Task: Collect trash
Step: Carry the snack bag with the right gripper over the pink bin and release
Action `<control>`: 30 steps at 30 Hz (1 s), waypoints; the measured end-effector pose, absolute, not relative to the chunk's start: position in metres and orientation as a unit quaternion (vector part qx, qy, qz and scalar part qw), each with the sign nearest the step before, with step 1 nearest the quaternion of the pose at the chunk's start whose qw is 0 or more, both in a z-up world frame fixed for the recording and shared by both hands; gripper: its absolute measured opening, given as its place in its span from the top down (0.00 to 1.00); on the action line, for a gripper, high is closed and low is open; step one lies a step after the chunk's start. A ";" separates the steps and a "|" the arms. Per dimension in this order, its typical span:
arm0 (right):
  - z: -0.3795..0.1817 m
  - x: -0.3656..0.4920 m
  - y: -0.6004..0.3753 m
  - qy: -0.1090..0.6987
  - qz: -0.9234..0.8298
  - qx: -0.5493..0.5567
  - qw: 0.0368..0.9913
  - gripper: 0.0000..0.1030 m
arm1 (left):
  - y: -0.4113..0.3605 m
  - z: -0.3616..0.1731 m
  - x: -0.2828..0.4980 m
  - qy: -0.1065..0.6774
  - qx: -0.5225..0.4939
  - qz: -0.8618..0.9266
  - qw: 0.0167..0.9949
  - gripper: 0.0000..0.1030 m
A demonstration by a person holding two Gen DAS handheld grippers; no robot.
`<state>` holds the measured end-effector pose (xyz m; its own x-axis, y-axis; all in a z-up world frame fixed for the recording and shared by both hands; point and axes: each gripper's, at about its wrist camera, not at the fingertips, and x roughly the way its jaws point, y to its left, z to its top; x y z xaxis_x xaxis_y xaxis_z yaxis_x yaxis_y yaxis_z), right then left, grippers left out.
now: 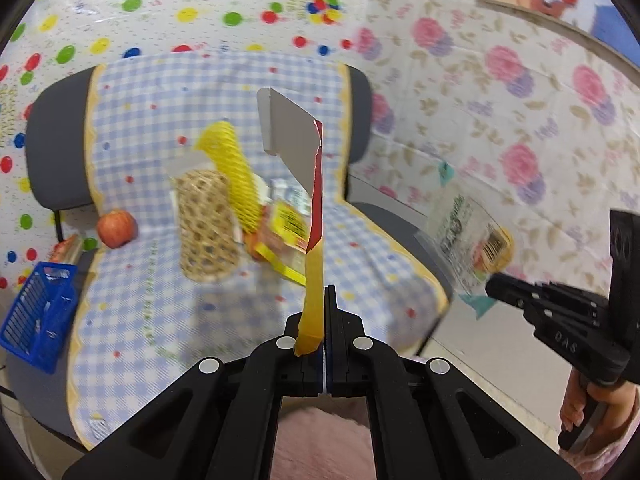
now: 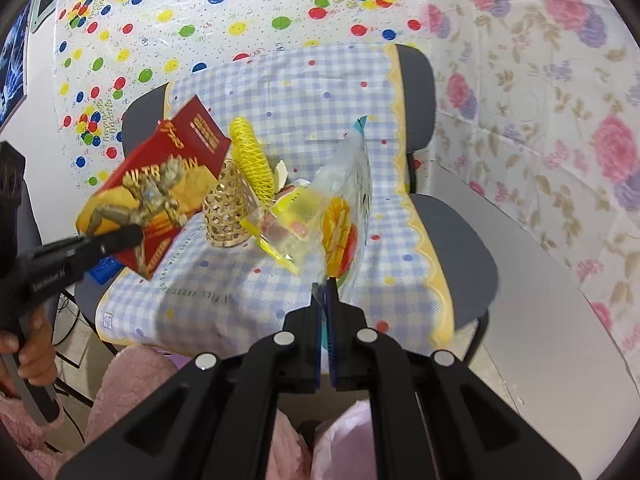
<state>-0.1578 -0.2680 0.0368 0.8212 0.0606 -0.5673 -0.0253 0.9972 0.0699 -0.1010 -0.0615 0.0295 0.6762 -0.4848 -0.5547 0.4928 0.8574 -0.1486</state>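
Both grippers, left [image 1: 325,300] clenched on torn red-and-yellow card [image 1: 298,148] and right [image 2: 325,288] on clear wrapper [image 2: 348,196], should hold firm while clearing the woven basket [image 2: 226,212].

The near part of the chair seat [image 2: 248,300], covered by the checked cloth [image 1: 168,320], lies bare and open to a reach. Further back, a woven basket [image 1: 204,228], a yellow net [image 1: 232,168] and a heap of wrappers [image 1: 286,224] crowd the middle together. An apple [image 1: 116,228] sits apart at the left edge, with clear cloth between it and the basket. The chair back [image 2: 416,92] closes off the far side.
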 end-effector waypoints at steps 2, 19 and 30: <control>0.035 -0.171 -0.270 0.299 0.011 0.030 0.954 0.97 | -0.070 0.023 -0.114 0.304 0.014 -0.285 0.909 1.00; -0.032 -0.270 -0.307 0.364 -0.082 0.078 0.924 0.97 | -0.161 -0.048 -0.191 0.351 0.079 -0.433 0.827 1.00; -0.084 -0.269 -0.336 0.415 -0.080 0.134 0.896 0.97 | -0.201 -0.086 -0.181 0.412 0.106 -0.447 0.787 1.00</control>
<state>-0.2689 -0.3364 -0.0840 0.6422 -0.0322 -0.7659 0.2554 0.9510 0.1741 -0.1815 -0.2010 -0.0861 0.2621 -0.6163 -0.7426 0.7901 0.5789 -0.2016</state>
